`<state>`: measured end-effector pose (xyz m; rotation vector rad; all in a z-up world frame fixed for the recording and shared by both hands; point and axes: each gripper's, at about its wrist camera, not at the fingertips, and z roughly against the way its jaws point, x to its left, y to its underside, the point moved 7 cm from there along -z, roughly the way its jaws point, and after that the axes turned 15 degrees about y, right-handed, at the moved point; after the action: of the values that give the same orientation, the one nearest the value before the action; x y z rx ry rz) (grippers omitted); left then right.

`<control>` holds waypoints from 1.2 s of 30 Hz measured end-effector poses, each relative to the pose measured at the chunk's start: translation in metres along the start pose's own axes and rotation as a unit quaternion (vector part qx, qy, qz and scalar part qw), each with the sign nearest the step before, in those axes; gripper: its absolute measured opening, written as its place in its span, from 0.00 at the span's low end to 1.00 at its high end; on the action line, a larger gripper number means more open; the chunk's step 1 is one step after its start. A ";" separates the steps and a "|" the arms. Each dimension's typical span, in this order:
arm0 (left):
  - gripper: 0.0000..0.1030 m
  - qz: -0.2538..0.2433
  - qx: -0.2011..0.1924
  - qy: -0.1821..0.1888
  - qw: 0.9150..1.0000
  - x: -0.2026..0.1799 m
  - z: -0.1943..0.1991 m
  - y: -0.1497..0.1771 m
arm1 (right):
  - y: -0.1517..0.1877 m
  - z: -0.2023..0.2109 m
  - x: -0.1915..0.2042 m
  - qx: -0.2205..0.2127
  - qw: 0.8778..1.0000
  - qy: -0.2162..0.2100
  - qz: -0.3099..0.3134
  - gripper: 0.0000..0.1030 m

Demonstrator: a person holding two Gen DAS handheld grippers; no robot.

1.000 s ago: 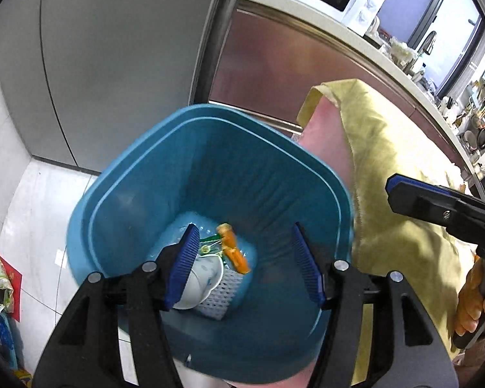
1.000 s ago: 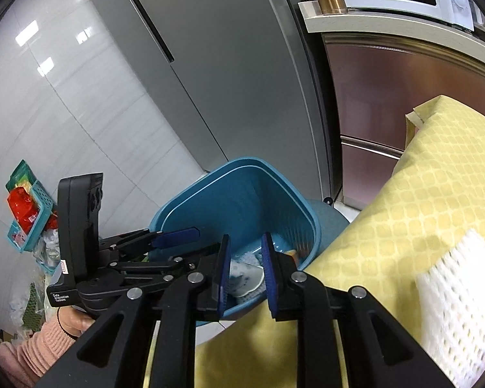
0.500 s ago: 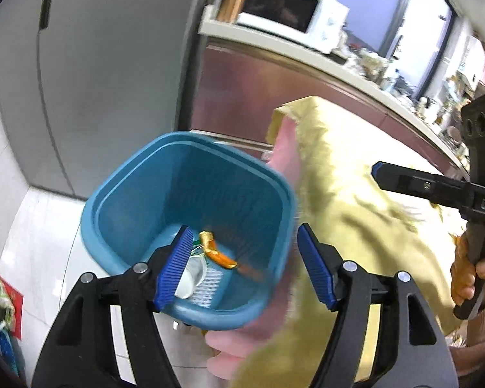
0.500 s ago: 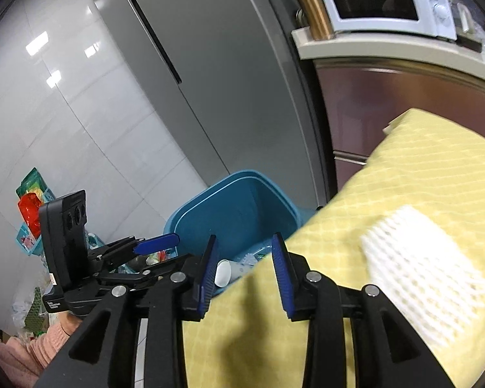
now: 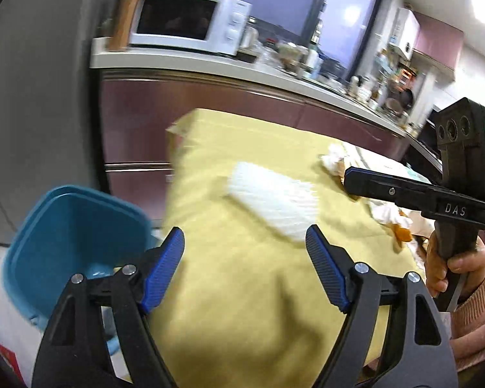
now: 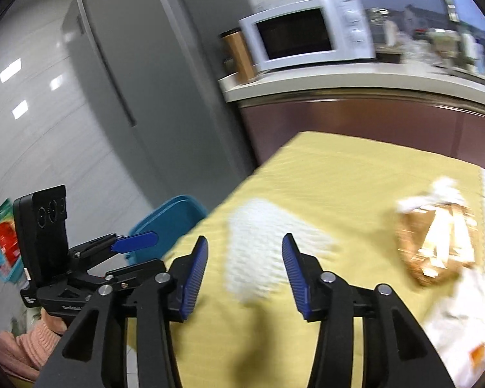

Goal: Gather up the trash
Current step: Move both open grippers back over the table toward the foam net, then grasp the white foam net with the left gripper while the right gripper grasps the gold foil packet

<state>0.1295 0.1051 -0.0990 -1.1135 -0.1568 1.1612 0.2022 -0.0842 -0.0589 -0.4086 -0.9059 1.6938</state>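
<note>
Trash, a white foam net (image 5: 273, 205), lay on the yellow tablecloth (image 5: 242, 291) beside the blue bin (image 5: 64, 236), whose contents had left view as both spread, empty grippers (image 5: 245, 266) (image 6: 245, 273) swung tableward.

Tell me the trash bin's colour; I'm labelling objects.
Blue-teal plastic bin, shown best in the left wrist view.

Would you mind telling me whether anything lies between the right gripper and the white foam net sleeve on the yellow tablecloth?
Nothing visible does. The right gripper is open and empty, and only bare yellow tablecloth lies between its fingers and the white foam net sleeve. The brown crumpled wrapper sits off to the side.
</note>
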 end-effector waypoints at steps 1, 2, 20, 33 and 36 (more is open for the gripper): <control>0.75 -0.001 0.004 0.004 1.000 -0.002 -0.007 -0.001 | 0.001 0.003 -0.009 -0.002 1.000 0.007 -0.006 0.46; 0.75 0.000 0.010 0.009 1.000 -0.006 -0.015 -0.002 | 0.002 0.005 -0.023 -0.005 1.000 0.024 -0.013 0.47; 0.76 0.067 0.080 0.014 0.994 0.002 -0.092 -0.013 | 0.012 -0.011 -0.162 0.034 0.979 0.166 -0.118 0.73; 0.60 0.077 0.088 -0.004 0.993 0.007 -0.109 -0.023 | 0.019 -0.039 -0.167 0.080 0.973 0.175 -0.130 0.56; 0.48 0.081 0.090 -0.011 0.993 0.011 -0.110 -0.025 | 0.019 -0.036 -0.167 0.077 0.973 0.172 -0.133 0.38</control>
<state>0.2181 0.0467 -0.1390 -0.9676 0.0224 1.3045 0.2673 -0.2282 -0.1260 -0.4373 -0.5430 1.3810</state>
